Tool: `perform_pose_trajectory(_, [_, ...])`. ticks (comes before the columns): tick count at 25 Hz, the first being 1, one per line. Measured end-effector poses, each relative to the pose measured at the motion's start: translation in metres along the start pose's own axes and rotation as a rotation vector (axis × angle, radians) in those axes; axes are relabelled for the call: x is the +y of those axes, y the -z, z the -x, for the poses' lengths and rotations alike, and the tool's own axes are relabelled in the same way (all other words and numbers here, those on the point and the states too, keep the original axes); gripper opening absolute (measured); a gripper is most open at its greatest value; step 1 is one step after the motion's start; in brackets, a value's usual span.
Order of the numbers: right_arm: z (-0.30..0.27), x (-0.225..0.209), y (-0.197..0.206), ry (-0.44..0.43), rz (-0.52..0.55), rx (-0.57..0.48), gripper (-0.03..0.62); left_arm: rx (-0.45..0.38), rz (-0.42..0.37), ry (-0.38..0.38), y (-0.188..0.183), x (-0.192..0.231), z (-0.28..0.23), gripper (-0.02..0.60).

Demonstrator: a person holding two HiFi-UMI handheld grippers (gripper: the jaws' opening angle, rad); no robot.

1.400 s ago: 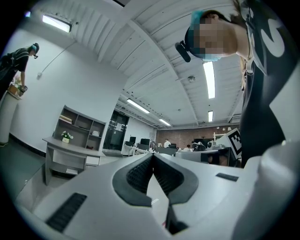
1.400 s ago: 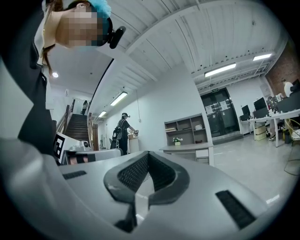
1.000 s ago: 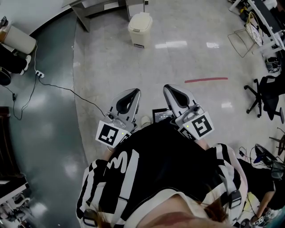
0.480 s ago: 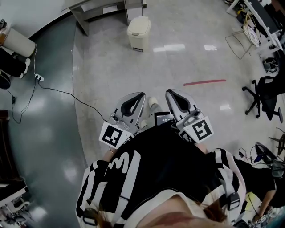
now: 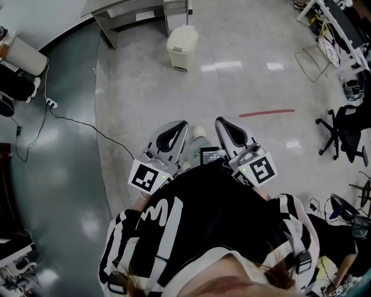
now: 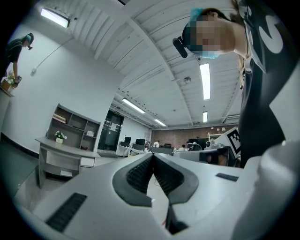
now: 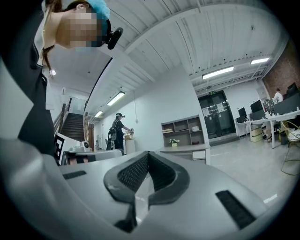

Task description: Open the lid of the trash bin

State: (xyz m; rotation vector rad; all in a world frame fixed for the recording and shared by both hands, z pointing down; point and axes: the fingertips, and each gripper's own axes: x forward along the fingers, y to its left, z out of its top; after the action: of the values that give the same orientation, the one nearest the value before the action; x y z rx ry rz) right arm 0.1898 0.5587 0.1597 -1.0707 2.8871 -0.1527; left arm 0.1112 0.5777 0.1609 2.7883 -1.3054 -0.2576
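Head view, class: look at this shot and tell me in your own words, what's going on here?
A person stands holding the left gripper and right gripper close to the body, both shut and empty. The trash bin sits well ahead on the floor beside a desk, its lid down. Neither gripper is near it, so opening has not begun.

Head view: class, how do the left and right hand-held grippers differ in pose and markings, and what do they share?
The left hand-held gripper slants rightward, the right hand-held gripper leftward, so their tips converge. The left's marker cube bears a different black pattern from the right's. Both are shut, empty, and well short of the closed trash bin.
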Motion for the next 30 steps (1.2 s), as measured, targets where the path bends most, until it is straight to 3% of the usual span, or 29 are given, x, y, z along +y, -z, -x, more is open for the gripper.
perform_pose_trajectory(30, [-0.135, -0.113, -0.023, -0.064, 0.000, 0.011, 0.005, 0.002, -0.013, -0.072, -0.011, 0.125, -0.115, 0.005])
